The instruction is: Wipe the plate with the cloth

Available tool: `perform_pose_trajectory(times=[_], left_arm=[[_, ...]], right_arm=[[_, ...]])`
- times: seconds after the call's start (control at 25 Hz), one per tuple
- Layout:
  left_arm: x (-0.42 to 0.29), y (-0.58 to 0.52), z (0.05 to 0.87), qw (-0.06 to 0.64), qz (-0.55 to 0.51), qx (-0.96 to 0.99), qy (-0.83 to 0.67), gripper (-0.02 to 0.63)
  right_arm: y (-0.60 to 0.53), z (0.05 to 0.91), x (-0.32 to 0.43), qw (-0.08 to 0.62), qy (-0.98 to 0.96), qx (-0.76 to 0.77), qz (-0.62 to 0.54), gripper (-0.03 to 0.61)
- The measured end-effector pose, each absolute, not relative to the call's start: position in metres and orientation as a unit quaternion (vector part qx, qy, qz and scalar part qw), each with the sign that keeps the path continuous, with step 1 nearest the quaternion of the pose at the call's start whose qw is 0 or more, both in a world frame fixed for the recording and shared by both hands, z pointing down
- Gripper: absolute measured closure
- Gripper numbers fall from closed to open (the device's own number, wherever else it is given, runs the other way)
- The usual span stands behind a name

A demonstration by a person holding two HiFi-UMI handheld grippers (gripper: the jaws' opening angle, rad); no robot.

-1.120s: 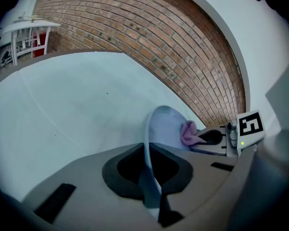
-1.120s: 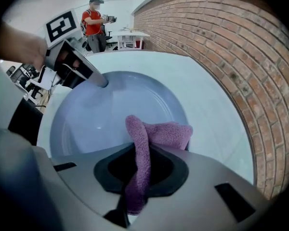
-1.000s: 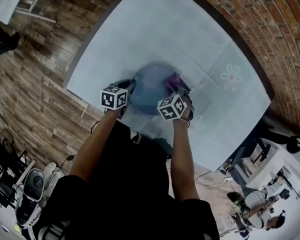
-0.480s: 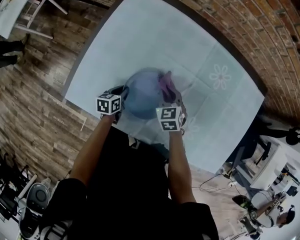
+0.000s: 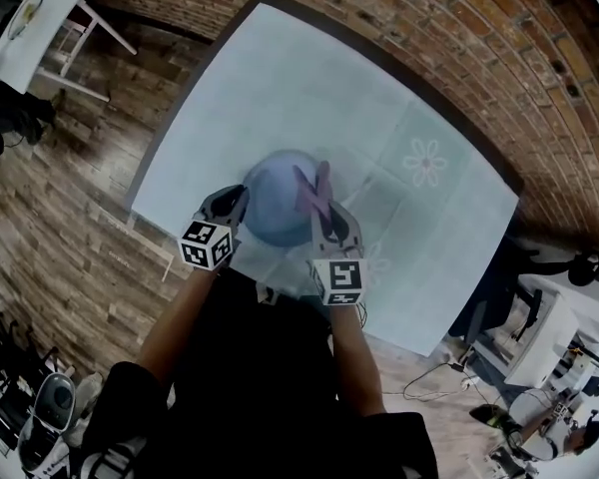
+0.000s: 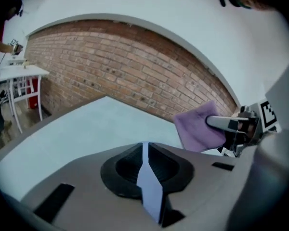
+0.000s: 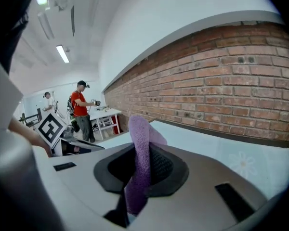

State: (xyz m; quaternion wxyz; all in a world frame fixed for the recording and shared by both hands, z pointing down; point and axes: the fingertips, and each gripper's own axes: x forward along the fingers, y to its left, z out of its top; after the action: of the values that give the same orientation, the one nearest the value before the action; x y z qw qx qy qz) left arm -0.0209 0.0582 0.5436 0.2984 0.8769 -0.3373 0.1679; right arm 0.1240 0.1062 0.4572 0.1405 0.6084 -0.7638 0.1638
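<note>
R claw [image 7: 137,165] had just dragged the purple cloth [image 7: 138,143], pinched tight between its jaws, off the plate's near-R rim and across the face ahead of its tips. Prob. mid-stroke, so wiping was under way. L claw [image 6: 145,150] was clamped on the plate [image 6: 150,186] rim, holding it edge-on above the counter [image 5: 309,78]. Vs 1 s ago: cloth was a strip, not a bunch, and both marker cubes sat nearer the person's body.

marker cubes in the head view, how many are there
2. One marker cube is on the left gripper, which grips the plate; the other is on the right gripper, which holds the cloth. None seem hidden.
</note>
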Motion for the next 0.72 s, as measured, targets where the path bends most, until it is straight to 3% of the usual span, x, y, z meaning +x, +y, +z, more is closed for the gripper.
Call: perform_pose_trajectory(times=[0.28,0.48,0.72], left_arm=[[-0.003,0.094,0.462,0.227,0.117,0.904,-0.342,0.565],[0.0,0.117,0.413,0.139,0.083,0.927,-0.338,0.565],[-0.002,0.125,0.398,0.129,0.072,0.923,-0.355,0.565]], right_arm=[[0.132,0.407,0.118,0.072,-0.76,0.634,0.121,0.514],[0.16,0.406,0.118,0.082,-0.759,0.633,0.127,0.514],[0.174,0.391,0.116,0.054,-0.758,0.641,0.109,0.514]])
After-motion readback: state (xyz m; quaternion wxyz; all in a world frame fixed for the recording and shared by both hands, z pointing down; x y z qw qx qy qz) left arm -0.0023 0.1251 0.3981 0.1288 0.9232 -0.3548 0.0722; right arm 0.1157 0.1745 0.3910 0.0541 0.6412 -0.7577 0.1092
